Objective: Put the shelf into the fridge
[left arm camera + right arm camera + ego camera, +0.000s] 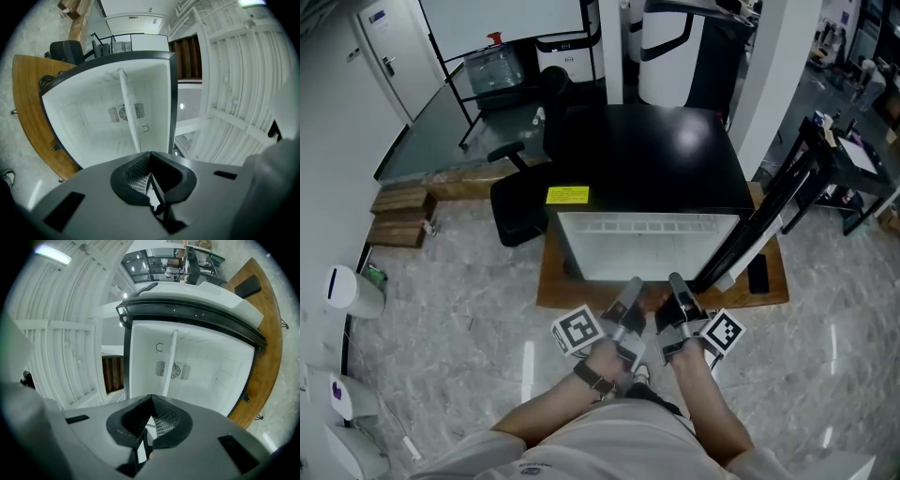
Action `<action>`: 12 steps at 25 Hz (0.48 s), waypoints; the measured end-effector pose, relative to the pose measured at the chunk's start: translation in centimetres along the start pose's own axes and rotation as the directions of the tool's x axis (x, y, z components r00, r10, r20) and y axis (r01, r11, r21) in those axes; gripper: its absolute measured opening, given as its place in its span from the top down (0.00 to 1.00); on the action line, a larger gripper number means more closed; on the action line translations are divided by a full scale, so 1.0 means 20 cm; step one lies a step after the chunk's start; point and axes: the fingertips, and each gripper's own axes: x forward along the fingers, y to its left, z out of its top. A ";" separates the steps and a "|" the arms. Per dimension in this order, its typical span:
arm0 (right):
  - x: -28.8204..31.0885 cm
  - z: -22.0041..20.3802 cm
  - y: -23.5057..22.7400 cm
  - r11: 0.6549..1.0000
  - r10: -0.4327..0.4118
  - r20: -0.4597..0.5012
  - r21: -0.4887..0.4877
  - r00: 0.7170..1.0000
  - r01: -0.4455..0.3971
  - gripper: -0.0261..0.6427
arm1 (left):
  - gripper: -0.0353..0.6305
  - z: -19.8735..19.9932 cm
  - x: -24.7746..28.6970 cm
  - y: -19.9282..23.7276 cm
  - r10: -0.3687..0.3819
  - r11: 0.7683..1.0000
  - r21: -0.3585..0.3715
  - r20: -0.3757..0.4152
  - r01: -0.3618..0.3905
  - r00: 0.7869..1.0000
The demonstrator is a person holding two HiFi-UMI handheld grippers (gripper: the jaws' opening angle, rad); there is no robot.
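Observation:
A small black fridge [647, 155] stands on a wooden platform [555, 289], its door [748, 236] swung open to the right. The thin white shelf [647, 251] lies level in the white cavity, reaching towards the back wall. In the gripper views it shows edge-on as a pale strip [129, 110] [169, 364] running from the jaws to the fan vent [124, 112]. My left gripper [630, 286] [149, 180] and right gripper [677, 281] [147, 425] sit side by side at the front edge of the shelf, each shut on it.
The door's white ribbed liner [234, 93] [61, 333] stands close beside the grippers. A black office chair [520, 202] is left of the fridge, black stands [825, 159] to the right. Wooden pallets [398, 216] and a white bin [352, 291] lie far left.

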 end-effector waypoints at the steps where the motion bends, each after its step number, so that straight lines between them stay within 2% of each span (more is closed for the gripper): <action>1: 0.00 0.00 0.01 1.000 0.001 0.001 -0.001 1.000 -0.001 0.93 | 0.94 0.01 0.00 -0.01 -0.005 1.000 0.006 0.002 0.005 1.000; 12: 0.01 -0.01 0.03 1.000 0.014 -0.015 -0.022 1.000 -0.015 0.93 | 0.94 0.03 -0.02 -0.03 -0.005 1.000 0.013 0.025 0.004 1.000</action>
